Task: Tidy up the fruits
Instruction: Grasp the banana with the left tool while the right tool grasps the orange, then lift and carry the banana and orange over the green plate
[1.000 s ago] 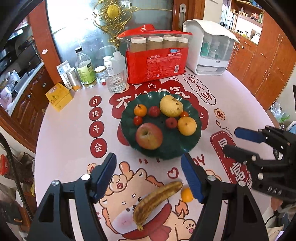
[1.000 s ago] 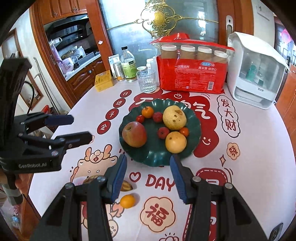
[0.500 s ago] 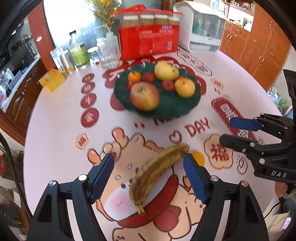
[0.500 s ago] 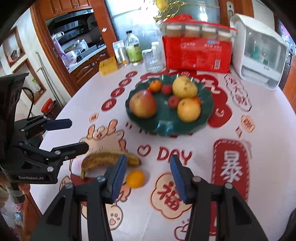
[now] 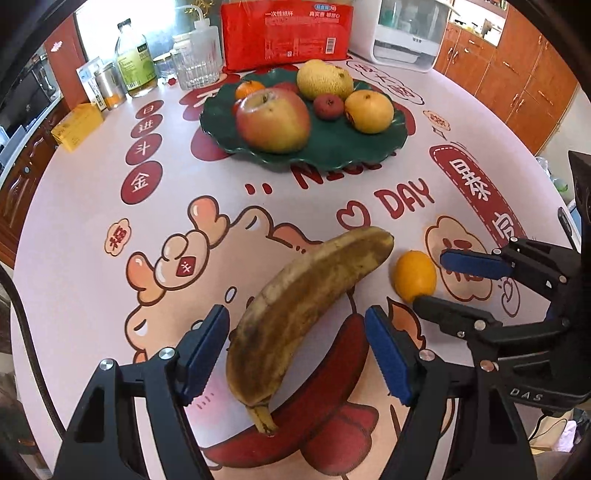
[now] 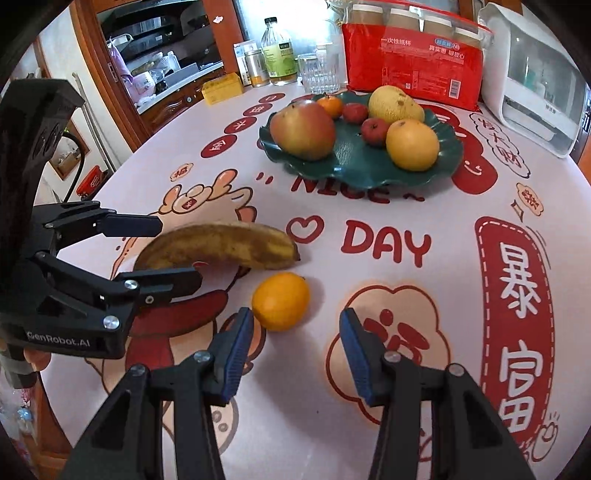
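A brown-spotted banana (image 5: 306, 306) lies on the tablecloth, its stem end between the open fingers of my left gripper (image 5: 295, 350); no pad touches it. A small orange fruit (image 5: 413, 275) lies beside the banana's far tip. My right gripper (image 6: 295, 350) is open, low over the cloth, with that orange fruit (image 6: 280, 301) just ahead of its left finger. The banana (image 6: 218, 245) and left gripper (image 6: 147, 251) also show in the right wrist view. A dark green plate (image 5: 332, 147) farther back holds an apple, pears and small red and orange fruits.
Behind the plate (image 6: 369, 173) stand a red pack of paper cups (image 5: 288, 33), a glass (image 5: 197, 70), a bottle (image 5: 135, 61), a tin and a white appliance (image 6: 535, 74). A yellow box (image 5: 75, 127) lies at the left edge of the round table.
Both grippers have dropped toward the cloth and come closer. The left one now straddles the banana's stem end; the right one has closed in on the small orange fruit. Neither has shut.
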`<state>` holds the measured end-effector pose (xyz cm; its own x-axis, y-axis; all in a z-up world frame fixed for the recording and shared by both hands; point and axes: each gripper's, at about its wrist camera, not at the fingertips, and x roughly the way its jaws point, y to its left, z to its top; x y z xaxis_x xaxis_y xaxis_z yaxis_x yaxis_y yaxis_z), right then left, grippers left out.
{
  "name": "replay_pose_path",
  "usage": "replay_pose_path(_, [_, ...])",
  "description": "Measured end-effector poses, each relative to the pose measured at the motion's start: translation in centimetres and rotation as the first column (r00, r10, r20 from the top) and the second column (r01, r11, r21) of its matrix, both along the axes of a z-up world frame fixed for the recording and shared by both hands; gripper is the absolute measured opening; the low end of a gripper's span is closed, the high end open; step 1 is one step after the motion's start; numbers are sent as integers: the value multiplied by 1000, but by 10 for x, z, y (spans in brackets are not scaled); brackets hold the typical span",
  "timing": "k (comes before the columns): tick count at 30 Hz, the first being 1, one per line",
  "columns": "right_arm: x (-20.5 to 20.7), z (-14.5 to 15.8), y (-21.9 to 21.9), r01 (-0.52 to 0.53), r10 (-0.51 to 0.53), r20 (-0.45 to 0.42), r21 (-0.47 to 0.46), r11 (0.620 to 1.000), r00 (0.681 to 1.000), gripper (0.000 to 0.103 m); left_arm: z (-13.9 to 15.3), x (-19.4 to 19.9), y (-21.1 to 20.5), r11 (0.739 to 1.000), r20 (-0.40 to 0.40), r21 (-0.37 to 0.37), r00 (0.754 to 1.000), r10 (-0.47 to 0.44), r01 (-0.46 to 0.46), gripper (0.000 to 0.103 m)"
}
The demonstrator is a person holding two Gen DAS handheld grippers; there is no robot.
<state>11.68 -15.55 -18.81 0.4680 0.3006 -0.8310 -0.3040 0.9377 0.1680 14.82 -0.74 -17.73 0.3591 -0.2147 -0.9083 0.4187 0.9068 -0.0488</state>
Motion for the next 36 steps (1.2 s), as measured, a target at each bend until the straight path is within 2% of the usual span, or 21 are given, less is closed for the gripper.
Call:
replay_pose_path(6, [1, -5, 10, -35, 36, 32, -24, 999, 999, 45, -8, 5, -1, 1000, -9, 1, 1000, -3, 3, 69])
replay_pose_path(8, [1, -6, 13, -52, 53, 46, -24, 998, 998, 37, -12, 8, 1, 1000, -16, -1, 1000, 9, -9, 65])
replay_pose_path(10, [1, -7, 15, -63, 64, 57, -32, 998, 996, 35, -15, 11, 5, 999, -26, -10, 999, 30, -30, 62])
replay_pose_path(17, [1, -7, 16, -76, 78, 69, -31, 997, 995, 35, -17, 14, 7, 998, -27, -29, 998, 54, -54, 61])
replay_pose_path(23, [2, -8, 17, -90, 92, 76, -39, 995, 993, 35, -18, 12, -1, 999, 0, 8, 999, 37, -37, 61])
replay_pose_path(25, [2, -7, 17, -89, 92, 79, -36, 995, 993, 35, -18, 11, -3, 999, 11, 10, 999, 34, -34, 57])
replay_pose_path(30, [-1, -6, 14, -98, 98, 70, -8, 995, 993, 34, -15, 5, -6, 999, 21, 9, 999, 43, -44, 36])
replay_pose_path(36, [-6, 5, 9, -100, 99, 93, 4, 995, 991, 34, -15, -6, -8, 994, 15, -17, 994, 112, -112, 33])
